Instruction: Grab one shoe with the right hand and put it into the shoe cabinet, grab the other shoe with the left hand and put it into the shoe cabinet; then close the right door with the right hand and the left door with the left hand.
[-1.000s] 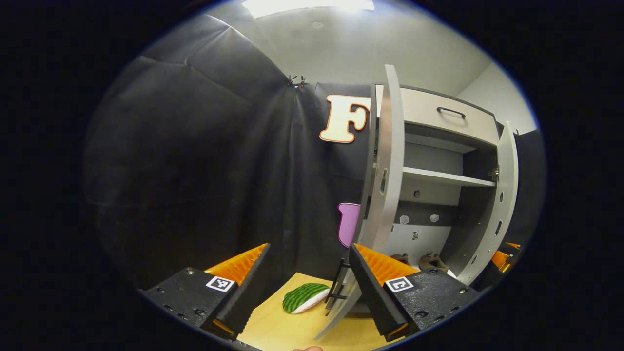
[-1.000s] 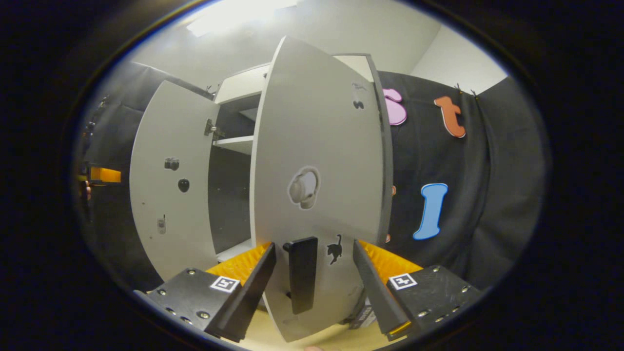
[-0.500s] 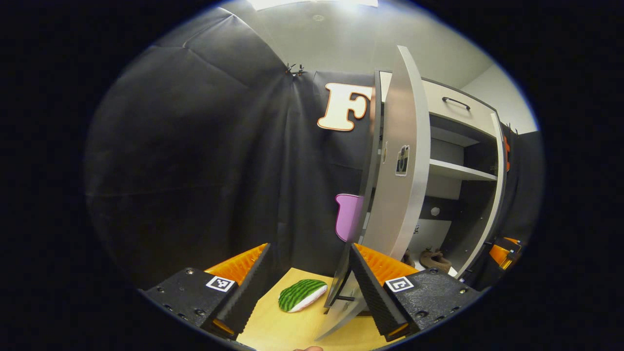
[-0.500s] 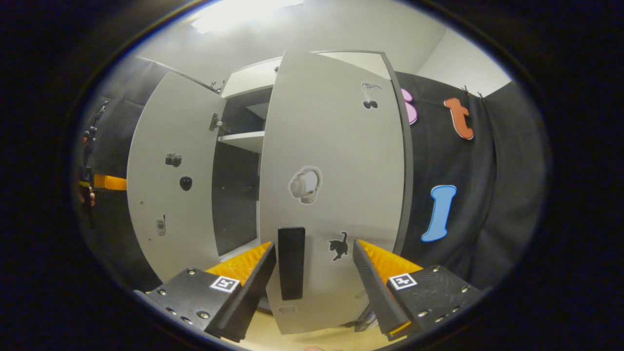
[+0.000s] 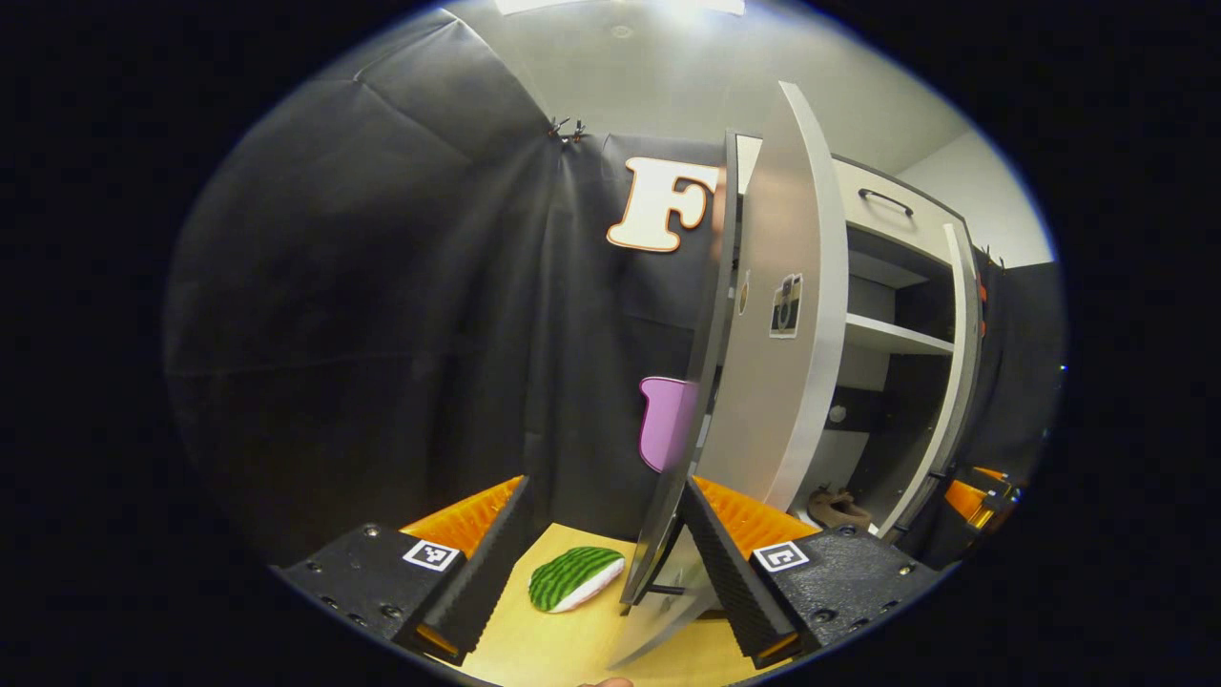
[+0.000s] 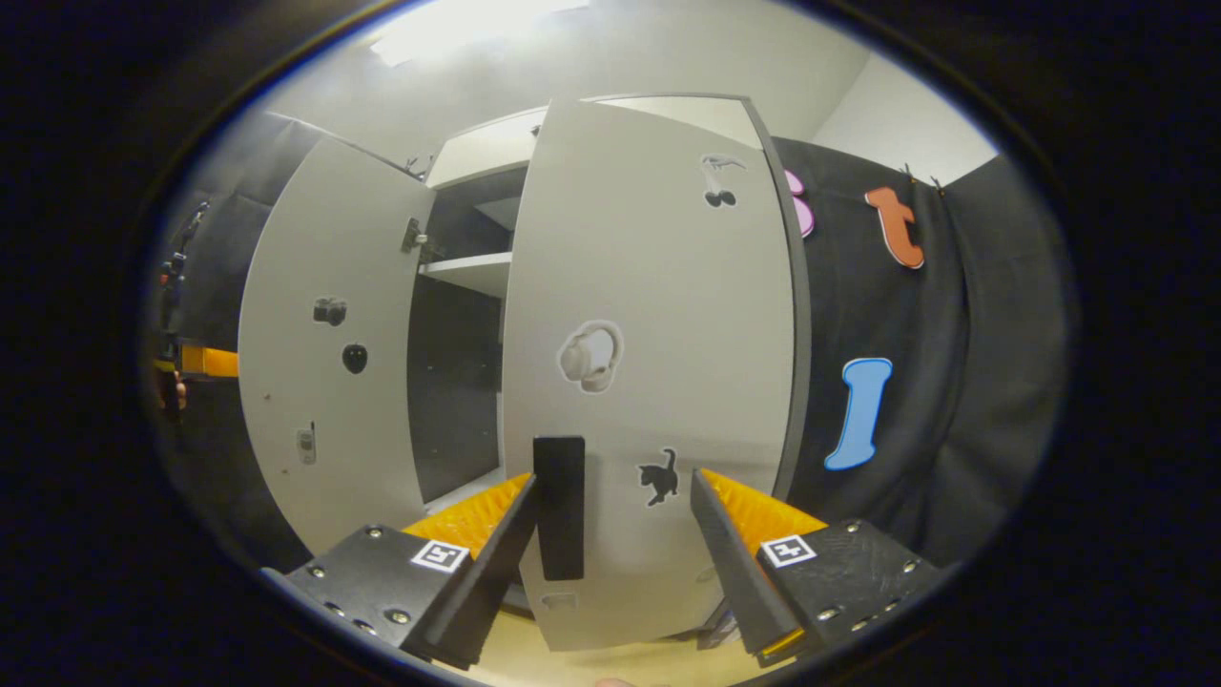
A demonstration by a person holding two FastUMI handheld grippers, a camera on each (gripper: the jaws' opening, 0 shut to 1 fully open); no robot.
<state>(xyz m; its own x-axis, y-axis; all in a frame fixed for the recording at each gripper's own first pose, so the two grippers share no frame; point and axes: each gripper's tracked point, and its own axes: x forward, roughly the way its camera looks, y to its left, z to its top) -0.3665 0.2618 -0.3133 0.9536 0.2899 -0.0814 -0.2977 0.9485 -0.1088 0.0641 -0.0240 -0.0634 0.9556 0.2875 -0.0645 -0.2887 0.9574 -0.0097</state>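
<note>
Right gripper (image 6: 615,520) fingers stand apart at lower centre, just before the right door (image 6: 658,324) and its handle (image 6: 559,506); closing it appears underway. Left gripper (image 5: 606,525) fingers, also apart, flank the left door (image 5: 777,324); a shoe (image 5: 839,508) lies inside, lower right. Next: push both shut.

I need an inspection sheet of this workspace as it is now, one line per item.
Surface: light wooden floor, partly in view.
Job's things: grey shoe cabinet, both doors ajar; left door; right door with black handle; brown shoe inside at the bottom.
Clutter: green striped watermelon-slice cushion on the floor.
Grippers: left gripper and right gripper, fingers open, holding nothing.
Cables: nothing seen.
Surroundings: black cloth wall.
</note>
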